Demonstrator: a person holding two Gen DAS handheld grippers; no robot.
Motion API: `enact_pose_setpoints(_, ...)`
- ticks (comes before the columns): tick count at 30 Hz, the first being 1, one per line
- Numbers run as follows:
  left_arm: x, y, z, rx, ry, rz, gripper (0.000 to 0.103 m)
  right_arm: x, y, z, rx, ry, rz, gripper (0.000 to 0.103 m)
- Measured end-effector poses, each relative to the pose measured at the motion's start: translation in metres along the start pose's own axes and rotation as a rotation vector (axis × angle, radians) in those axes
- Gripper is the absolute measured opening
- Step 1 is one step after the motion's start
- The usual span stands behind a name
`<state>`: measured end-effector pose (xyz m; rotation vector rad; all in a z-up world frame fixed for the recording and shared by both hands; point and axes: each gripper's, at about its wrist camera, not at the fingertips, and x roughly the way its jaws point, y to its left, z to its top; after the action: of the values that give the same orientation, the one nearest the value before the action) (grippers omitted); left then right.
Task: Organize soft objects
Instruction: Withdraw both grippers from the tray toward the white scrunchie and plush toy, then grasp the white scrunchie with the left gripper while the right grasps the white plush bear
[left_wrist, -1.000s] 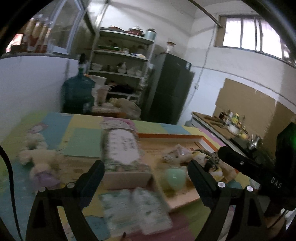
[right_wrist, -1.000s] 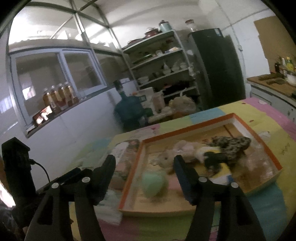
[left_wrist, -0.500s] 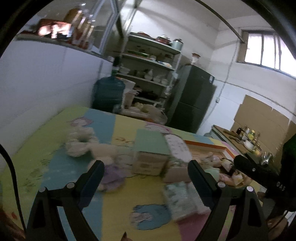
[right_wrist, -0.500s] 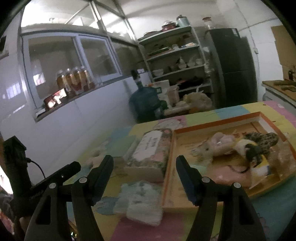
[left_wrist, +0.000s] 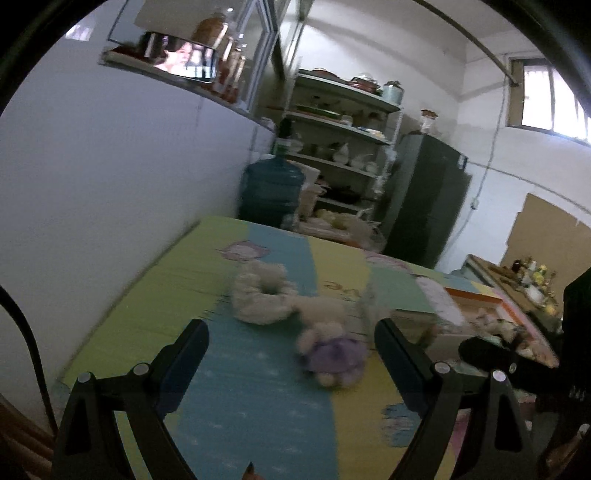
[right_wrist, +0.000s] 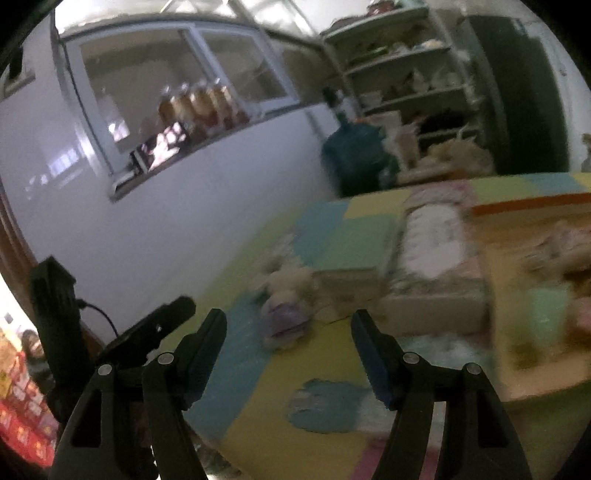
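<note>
A cream plush toy in a purple outfit lies on the colourful mat, with a fluffy white ring just behind it. My left gripper is open and empty, hovering short of the toy. The toy also shows in the right wrist view. My right gripper is open and empty, above the mat, near the toy. An orange-rimmed wooden tray at the right holds blurred soft toys and a pale green ball.
A cardboard box with a green top and a patterned tissue pack stand between toy and tray. Flat wipe packs lie in front. A white wall borders the mat's left edge. Water jug, shelves and fridge stand behind.
Both grippers have swung left, away from the tray. The plush toy and white ring now sit between my left fingers. Both stay open and empty.
</note>
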<state>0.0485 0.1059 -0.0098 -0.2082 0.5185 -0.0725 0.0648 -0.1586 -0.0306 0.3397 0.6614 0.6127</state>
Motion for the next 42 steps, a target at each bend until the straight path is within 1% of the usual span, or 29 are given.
enact_pose_setpoints(3, 0.003, 0.013, 0.004, 0.012, -0.004, 0.036, 0.091, 0.027, 0.014, 0.000, -0.018, 0.046, 0.011, 0.072)
enact_pose_setpoints(6, 0.010, 0.026, 0.009, 0.024, -0.005, 0.070, 0.091, 0.049, 0.026, 0.003, -0.046, 0.065, 0.008, 0.072)
enact_pose_setpoints(11, 0.022, 0.046, 0.020, 0.032, -0.008, 0.098, 0.091, 0.085, 0.033, 0.006, -0.052, 0.105, -0.003, 0.072)
enact_pose_setpoints(15, 0.032, 0.053, 0.030, 0.037, -0.010, 0.094, 0.091, 0.104, 0.032, 0.010, -0.062, 0.114, -0.069, 0.072)
enact_pose_setpoints(18, 0.047, 0.056, 0.038, 0.035, 0.007, 0.052, 0.091, 0.116, 0.030, 0.012, -0.063, 0.126, -0.109, 0.072)
enact_pose_setpoints(21, 0.068, 0.058, 0.048, 0.028, 0.045, 0.018, 0.091, 0.125, 0.030, 0.012, -0.075, 0.135, -0.150, 0.072)
enact_pose_setpoints(22, 0.076, 0.058, 0.051, 0.034, 0.058, 0.023, 0.091, 0.129, 0.030, 0.011, -0.079, 0.142, -0.166, 0.072)
enact_pose_setpoints(25, 0.101, 0.053, 0.055, 0.058, 0.106, 0.086, 0.091, 0.138, 0.028, 0.009, -0.085, 0.165, -0.207, 0.072)
enact_pose_setpoints(26, 0.110, 0.051, 0.055, 0.067, 0.125, 0.092, 0.091, 0.141, 0.028, 0.009, -0.089, 0.171, -0.223, 0.072)
enact_pose_setpoints(28, 0.126, 0.048, 0.054, 0.081, 0.160, 0.080, 0.091, 0.145, 0.025, 0.009, -0.087, 0.185, -0.237, 0.072)
enact_pose_setpoints(30, 0.142, 0.046, 0.050, 0.091, 0.214, 0.067, 0.091, 0.149, 0.022, 0.009, -0.074, 0.203, -0.237, 0.072)
enact_pose_setpoints(33, 0.159, 0.046, 0.043, 0.083, 0.284, 0.045, 0.091, 0.152, 0.017, 0.009, -0.071, 0.217, -0.257, 0.071)
enact_pose_setpoints(34, 0.164, 0.046, 0.041, 0.078, 0.305, 0.045, 0.091, 0.153, 0.016, 0.009, -0.069, 0.221, -0.263, 0.068)
enact_pose_setpoints(35, 0.167, 0.047, 0.039, 0.072, 0.316, 0.042, 0.089, 0.154, 0.015, 0.009, -0.067, 0.220, -0.264, 0.065)
enact_pose_setpoints(36, 0.170, 0.048, 0.038, 0.066, 0.325, 0.039, 0.086, 0.153, 0.014, 0.009, -0.065, 0.217, -0.263, 0.064)
enact_pose_setpoints(37, 0.171, 0.049, 0.036, 0.060, 0.333, 0.037, 0.082, 0.153, 0.013, 0.009, -0.063, 0.215, -0.261, 0.057)
enact_pose_setpoints(38, 0.173, 0.050, 0.035, 0.057, 0.339, 0.033, 0.080, 0.153, 0.013, 0.009, -0.063, 0.215, -0.261, 0.050)
enact_pose_setpoints(40, 0.176, 0.050, 0.031, 0.050, 0.370, 0.003, 0.068, 0.153, 0.013, 0.009, -0.064, 0.213, -0.259, 0.049)
enact_pose_setpoints(41, 0.175, 0.050, 0.031, 0.050, 0.366, 0.003, 0.065, 0.153, 0.013, 0.009, -0.066, 0.211, -0.258, 0.048)
enact_pose_setpoints(42, 0.174, 0.051, 0.032, 0.042, 0.360, -0.010, 0.052, 0.154, 0.013, 0.009, -0.068, 0.211, -0.257, 0.048)
